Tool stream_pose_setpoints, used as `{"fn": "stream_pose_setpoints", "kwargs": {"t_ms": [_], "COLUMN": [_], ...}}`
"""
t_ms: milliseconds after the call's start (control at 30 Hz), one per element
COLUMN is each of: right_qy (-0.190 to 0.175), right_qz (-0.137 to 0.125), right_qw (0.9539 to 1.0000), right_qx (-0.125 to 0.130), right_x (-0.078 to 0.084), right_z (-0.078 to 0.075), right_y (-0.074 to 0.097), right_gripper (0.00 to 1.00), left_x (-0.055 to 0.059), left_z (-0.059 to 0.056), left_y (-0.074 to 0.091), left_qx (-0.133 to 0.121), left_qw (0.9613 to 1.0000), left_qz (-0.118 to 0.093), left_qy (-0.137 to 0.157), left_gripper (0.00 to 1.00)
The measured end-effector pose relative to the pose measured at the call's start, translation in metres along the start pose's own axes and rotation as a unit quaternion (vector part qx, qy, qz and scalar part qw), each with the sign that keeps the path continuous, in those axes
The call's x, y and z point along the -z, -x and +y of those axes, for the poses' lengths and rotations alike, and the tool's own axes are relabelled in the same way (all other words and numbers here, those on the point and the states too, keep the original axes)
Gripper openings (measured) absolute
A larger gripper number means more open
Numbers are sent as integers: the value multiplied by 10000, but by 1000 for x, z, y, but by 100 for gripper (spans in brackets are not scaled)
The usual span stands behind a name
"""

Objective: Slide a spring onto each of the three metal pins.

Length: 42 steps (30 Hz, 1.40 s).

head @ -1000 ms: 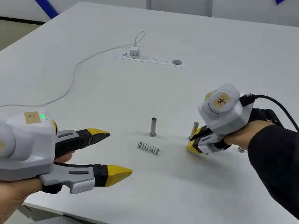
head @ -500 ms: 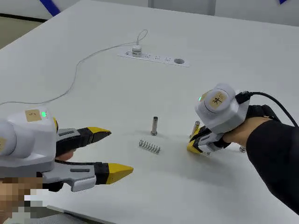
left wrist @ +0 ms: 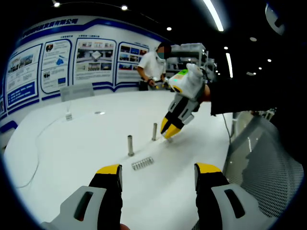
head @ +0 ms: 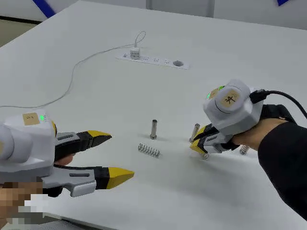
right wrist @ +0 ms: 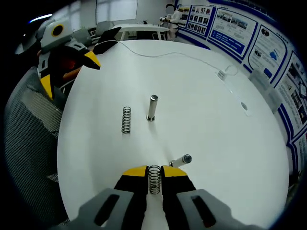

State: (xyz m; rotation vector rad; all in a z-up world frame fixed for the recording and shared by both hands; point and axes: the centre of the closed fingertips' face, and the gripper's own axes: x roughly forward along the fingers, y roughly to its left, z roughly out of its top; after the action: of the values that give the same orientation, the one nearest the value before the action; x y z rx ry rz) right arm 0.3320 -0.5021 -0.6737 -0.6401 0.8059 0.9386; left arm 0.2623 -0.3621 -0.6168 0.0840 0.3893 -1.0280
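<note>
My right gripper (right wrist: pixel 154 171) has its yellow-tipped jaws pinched on a small coiled steel spring (right wrist: pixel 154 179). The spring's long axis runs forward along the jaws, and one end pokes just past the tips. The nearest short silver metal pin (right wrist: pixel 181 160) stands just beside those tips, ahead and to the right in the right gripper view. In the head view this pin is upright on the white table (head: pixel 96 96), and the gripper reaches down close by its foot.

The held spring therefore sits low beside the pin, not over its top, and its axis is not in line with the pin's. I judge that the coming move calls for lifting the spring and tipping it until its bore stands above the pin head.

A second silver metal pin (head: pixel 153 129) stands apart toward the middle. A loose steel spring (head: pixel 148 150) lies flat on its side just in front of that pin.

My left gripper (head: pixel 112 155) hangs with its jaws spread and empty, pointing toward the loose spring.

Another coil (head: pixel 244 149) sits by my right hand. I cannot tell whether it is on a pin.
</note>
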Motion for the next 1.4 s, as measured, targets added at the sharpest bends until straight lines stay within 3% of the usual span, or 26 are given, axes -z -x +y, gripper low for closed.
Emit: {"fn": "stream_pose_setpoints", "kwargs": {"t_ms": [400,633,933,1167,1400], "right_qy": [-240,-262,-413,-607,-880], "right_qz": [-279,-615,-1232,-1440,-1556], "right_qw": [9993,9975,9903,9849,9805], "right_qx": [117,208,481,740,821], "right_x": [-6,-26,-59,-62,-56], "right_z": [1,-1,-17,-31,-39], "right_y": [14,34,62,64,57], "right_gripper": [11,11,11,11,11], "left_x": [-2,-4,-6,-7,-7], "left_z": [-2,-4,-5,-5,-5], "left_y": [-1,-1,0,0,0], "left_qx": [64,88,85,73,60], "left_qw": [9999,9999,9999,9999,9999], "left_qz": [24,26,14,8,21], "left_qy": [-81,-113,-130,-142,-135], "left_gripper": [62,62,62,62,62]}}
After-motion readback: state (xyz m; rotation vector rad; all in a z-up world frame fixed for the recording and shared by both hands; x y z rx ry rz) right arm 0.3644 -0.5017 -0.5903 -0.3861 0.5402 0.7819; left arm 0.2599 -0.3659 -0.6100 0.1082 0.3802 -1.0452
